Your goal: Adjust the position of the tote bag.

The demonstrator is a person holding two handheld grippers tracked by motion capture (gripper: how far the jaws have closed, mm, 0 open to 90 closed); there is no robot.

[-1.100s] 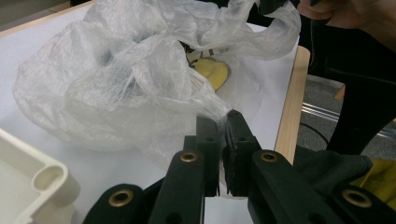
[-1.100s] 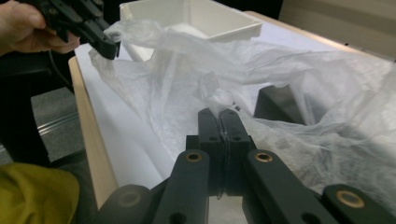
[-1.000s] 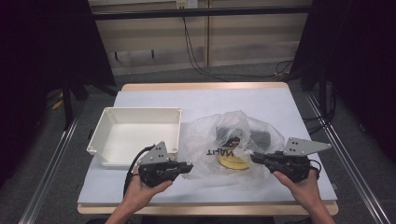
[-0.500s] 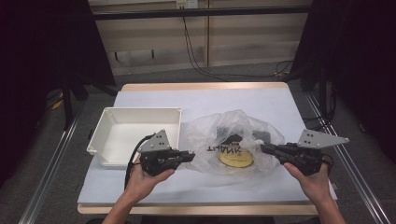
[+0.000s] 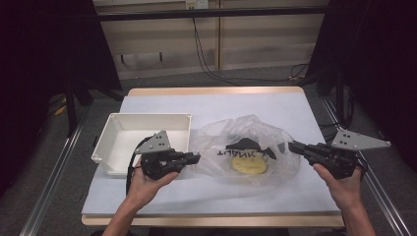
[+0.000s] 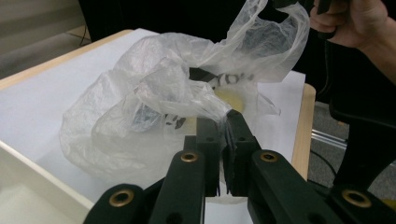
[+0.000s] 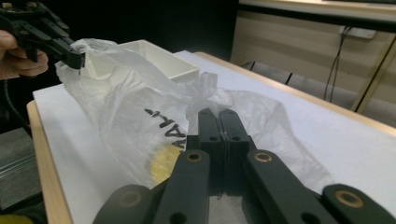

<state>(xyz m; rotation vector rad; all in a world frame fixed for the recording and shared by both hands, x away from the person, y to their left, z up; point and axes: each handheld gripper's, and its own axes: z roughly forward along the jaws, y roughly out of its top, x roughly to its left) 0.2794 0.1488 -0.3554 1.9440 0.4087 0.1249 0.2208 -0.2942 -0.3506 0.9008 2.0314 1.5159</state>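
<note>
A: Why is one gripper on each side of the plastic bag?
B: To stretch the mouth open. Left gripper has its fingers pinching the bag's edge; right gripper has its fingers pressed together on film at the opposite side.
A: Contents?
B: Yellow disc inside, bag resting mid-desk, just beside the white tray. Probably headed there.

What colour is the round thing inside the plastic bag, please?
Pale yellow; the round thing shows best through the clear bag in the high view.

Clear bag, black lettering, white tray
</note>
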